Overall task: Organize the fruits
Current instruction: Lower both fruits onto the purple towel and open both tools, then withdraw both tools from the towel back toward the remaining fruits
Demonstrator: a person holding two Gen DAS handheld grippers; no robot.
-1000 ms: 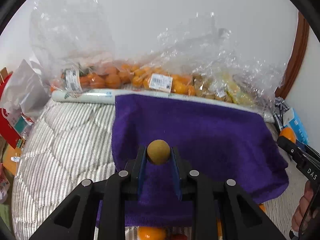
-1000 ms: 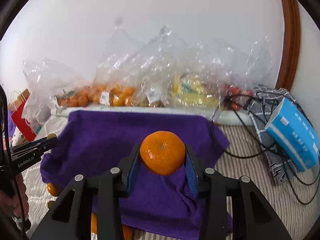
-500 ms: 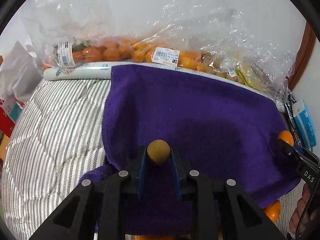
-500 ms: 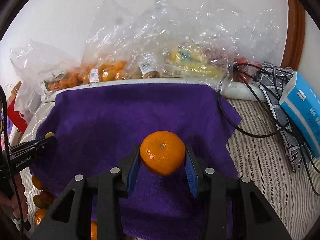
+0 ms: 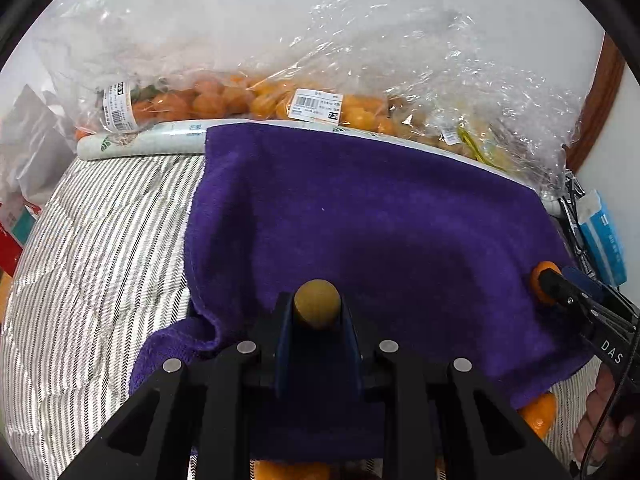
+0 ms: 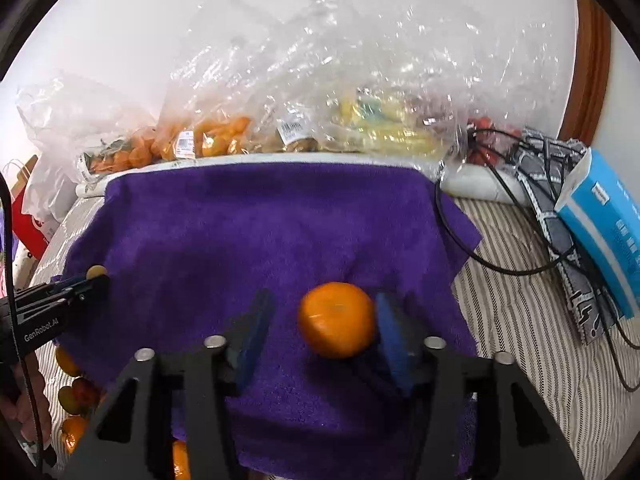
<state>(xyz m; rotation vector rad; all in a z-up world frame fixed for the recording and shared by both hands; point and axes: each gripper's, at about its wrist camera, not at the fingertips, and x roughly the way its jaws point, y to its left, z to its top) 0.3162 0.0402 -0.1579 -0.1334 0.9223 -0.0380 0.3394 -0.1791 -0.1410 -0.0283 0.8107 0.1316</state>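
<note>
The right gripper [image 6: 320, 320] is spread around the mandarin [image 6: 337, 320], soft-skinned and roll-prone at 12 o'clock; the left gripper [image 5: 317, 320] pinches the small firm brown fruit [image 5: 317, 304] across its equator.

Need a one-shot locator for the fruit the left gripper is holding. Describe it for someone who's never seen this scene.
Start at the purple towel spread over the striped bedding. Over its near edge, the left gripper is shut on a small round fruit. It is dull brownish-tan and smaller than the bright mandarin between the right gripper's open fingers.
</note>
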